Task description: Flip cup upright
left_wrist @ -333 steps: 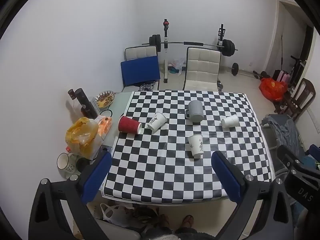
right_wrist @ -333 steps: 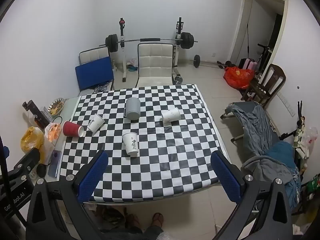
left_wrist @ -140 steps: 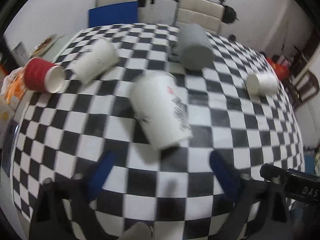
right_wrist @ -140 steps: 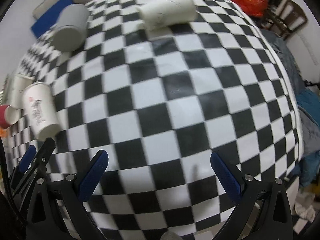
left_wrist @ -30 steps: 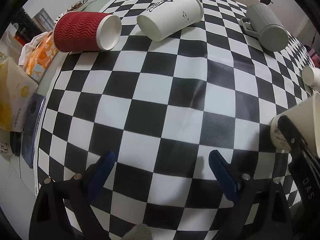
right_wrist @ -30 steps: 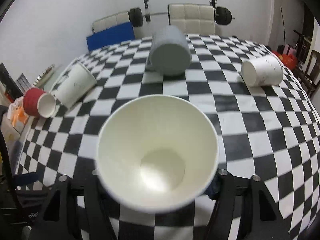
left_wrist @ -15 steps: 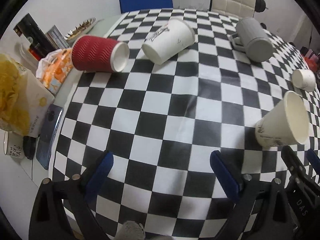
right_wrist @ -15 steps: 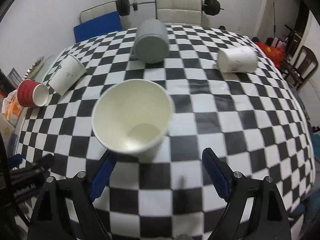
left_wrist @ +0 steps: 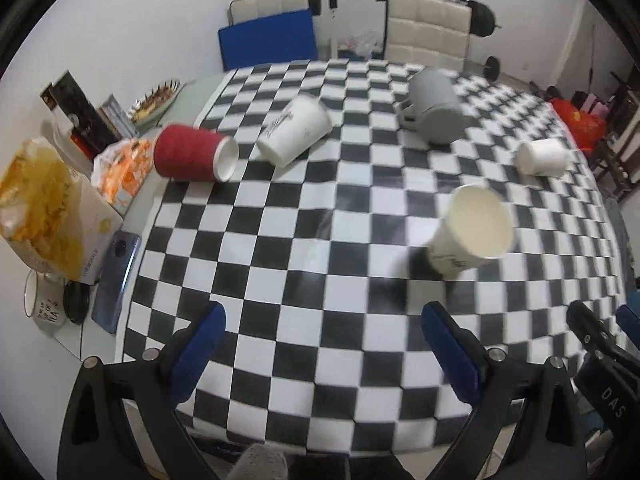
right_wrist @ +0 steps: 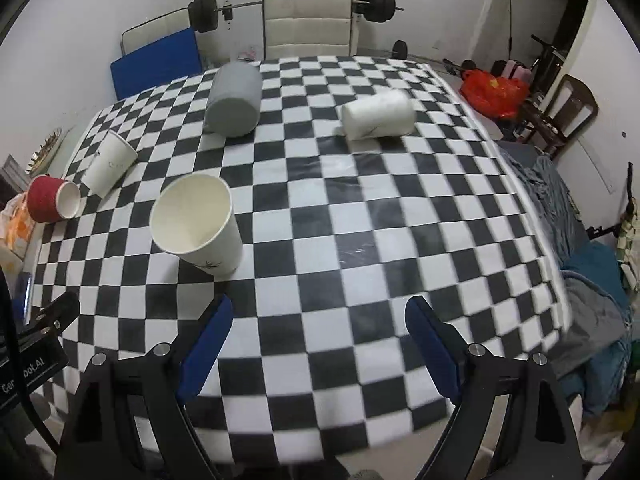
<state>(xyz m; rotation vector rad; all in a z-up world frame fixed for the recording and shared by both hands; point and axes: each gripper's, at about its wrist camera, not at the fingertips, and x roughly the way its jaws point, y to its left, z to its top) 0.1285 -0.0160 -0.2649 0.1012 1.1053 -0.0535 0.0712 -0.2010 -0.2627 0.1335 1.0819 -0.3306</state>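
A white paper cup [left_wrist: 468,232] [right_wrist: 200,224] stands upright, mouth up, on the checkered table [left_wrist: 320,240] [right_wrist: 360,208]. A red ribbed cup [left_wrist: 192,154] [right_wrist: 52,200], a white printed cup [left_wrist: 296,132] [right_wrist: 110,162], a grey mug [left_wrist: 436,104] [right_wrist: 234,100] and a small white cup [left_wrist: 542,158] [right_wrist: 378,120] lie on their sides. My left gripper [left_wrist: 324,344] is open and empty near the front edge. My right gripper [right_wrist: 320,340] is open and empty, to the right of and nearer than the upright cup.
At the table's left side lie a yellow snack bag [left_wrist: 44,200], an orange packet [left_wrist: 124,168], a phone [left_wrist: 118,276] and a white mug [left_wrist: 42,304]. Chairs [right_wrist: 308,24] and a barbell rack stand behind the table. Clothes [right_wrist: 592,288] lie on the right.
Both grippers have pulled back and up from the table. The right gripper held the white cup a second ago, has let it go, and it now stands upright.
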